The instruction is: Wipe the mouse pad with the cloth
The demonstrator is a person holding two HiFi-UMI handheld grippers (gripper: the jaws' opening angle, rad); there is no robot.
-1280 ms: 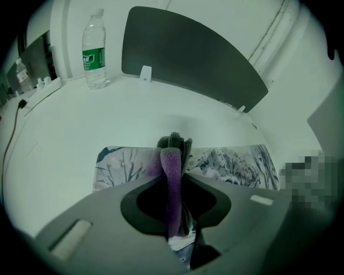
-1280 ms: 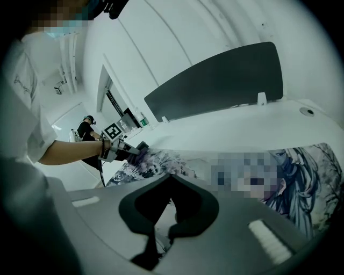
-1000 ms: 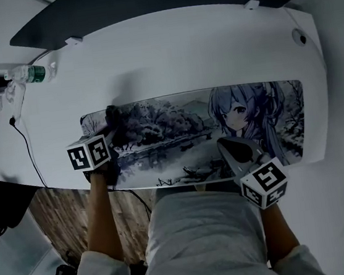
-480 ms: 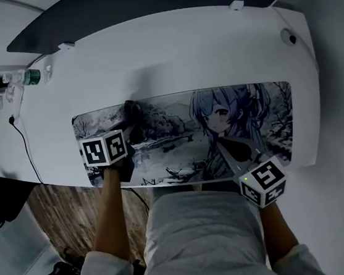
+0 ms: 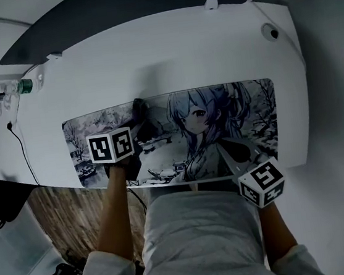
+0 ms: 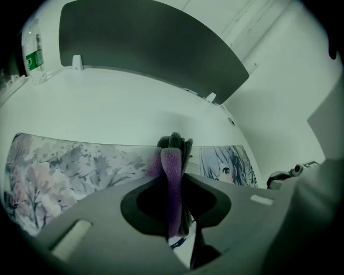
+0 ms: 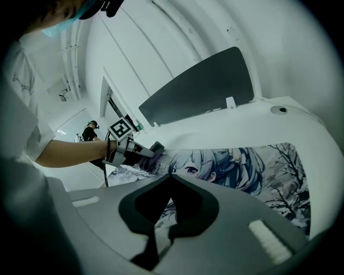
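A long mouse pad [image 5: 178,133] printed with an anime girl and a snowy landscape lies on the white desk [image 5: 181,58]. My left gripper [image 5: 135,129] is shut on a dark purple-grey cloth [image 5: 141,114], which presses on the pad's left-centre, just left of the girl's face. In the left gripper view the cloth [image 6: 173,156] stands bunched between the jaws over the pad [image 6: 70,161]. My right gripper [image 5: 228,147] is shut and empty, its tip resting on the pad's front edge. The right gripper view shows the pad [image 7: 242,166], the cloth [image 7: 157,147] and the left gripper [image 7: 137,150].
A water bottle [image 5: 19,87] stands at the desk's far left, with a black cable [image 5: 20,143] running down beside it. A dark panel [image 5: 143,6] lines the back edge. A round grommet [image 5: 268,31] sits at the back right. A person [image 7: 90,130] stands far off.
My left gripper has slid the cloth rightward along the pad, from its left end towards the girl's face. The right gripper has stayed at the pad's front edge.
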